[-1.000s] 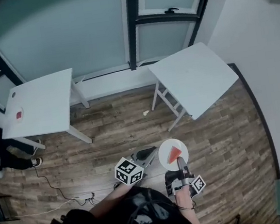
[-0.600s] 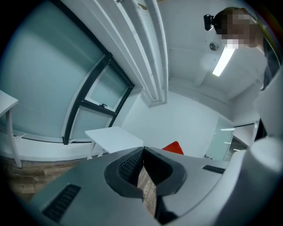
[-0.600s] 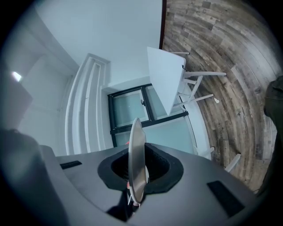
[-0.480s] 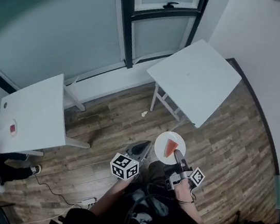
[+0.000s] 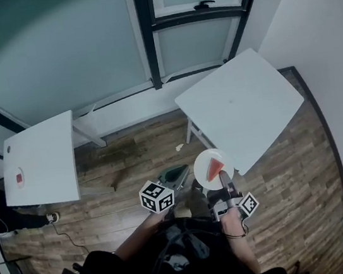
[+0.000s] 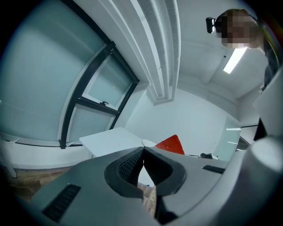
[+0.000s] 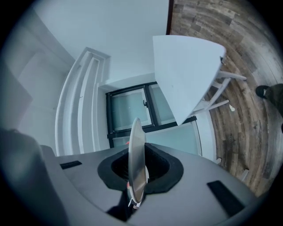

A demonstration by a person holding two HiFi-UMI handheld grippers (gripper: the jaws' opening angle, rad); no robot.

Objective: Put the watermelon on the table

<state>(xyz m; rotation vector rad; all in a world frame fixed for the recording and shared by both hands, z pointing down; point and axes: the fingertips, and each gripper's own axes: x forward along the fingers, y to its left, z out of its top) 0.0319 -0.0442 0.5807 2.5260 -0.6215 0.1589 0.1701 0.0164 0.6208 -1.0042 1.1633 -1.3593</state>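
Wood floor [image 5: 129,152] runs beneath a glass wall, and the white table [image 5: 242,100] stands at an angle to it. The watermelon [image 5: 213,169], a red wedge, lies on a white plate [image 5: 200,161] held in the air just off the table's near edge, by its corner and not yet over the top. The right gripper [image 5: 222,178] is clamped narrow on the plate's rim, on the side away from the table; its own view shows the plate edge-on between the pads. The left gripper [image 5: 176,176] hangs further from the table than the plate, jaws pressed together with nothing between them. A second table [image 5: 41,162] stands well apart from the first, across the floor.

To my eye the carry is nearly done and the setting-down is next. With only the rim pinched, the plate wants to droop, so it should be kept level or the wedge may slide. Best to bring it well in from the table's edge, lower it flat until the base rests, and only then let go. The left gripper should stay clear of the table's corner.
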